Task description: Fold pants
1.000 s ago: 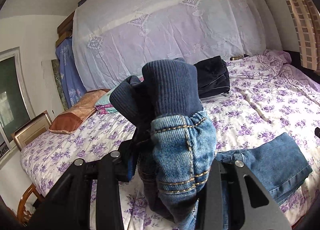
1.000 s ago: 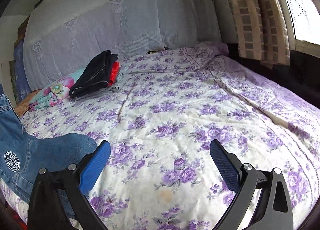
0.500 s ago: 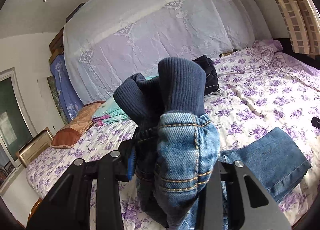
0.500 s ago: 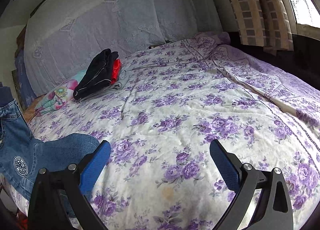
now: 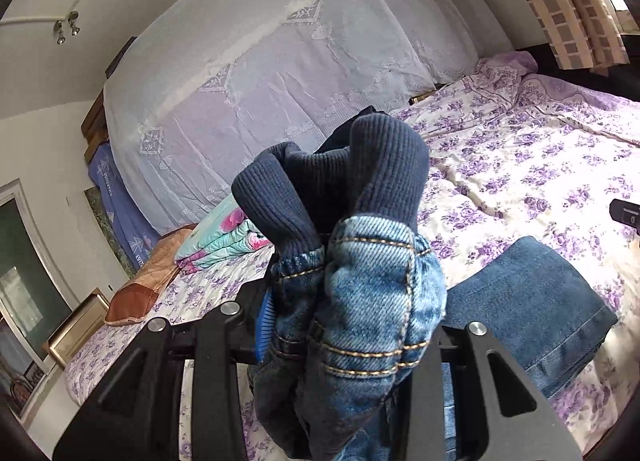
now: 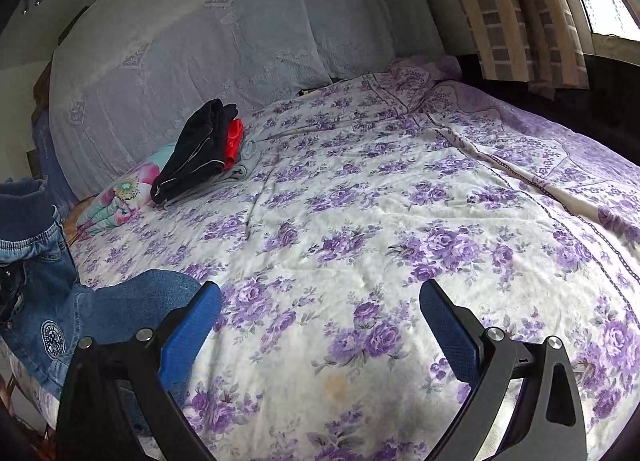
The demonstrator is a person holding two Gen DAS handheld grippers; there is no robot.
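My left gripper is shut on the bunched waist of the blue denim pants, whose dark ribbed waistband sticks up above the jaws. One pant leg trails down onto the bed to the right. In the right wrist view the same pants hang at the far left, a round white patch on them, and their lower part lies on the bedspread. My right gripper stands open over the flowered bedspread with nothing between its blue pads.
A stack of folded dark and red clothes lies near the draped headboard. Colourful pillows and an orange pillow sit at the bed's left. A curtained window is on the right.
The left gripper has carried the pants waist sideways and slightly down, rolling as it went. In the right wrist view the hanging pants have crept a little further in. The right gripper stays open.
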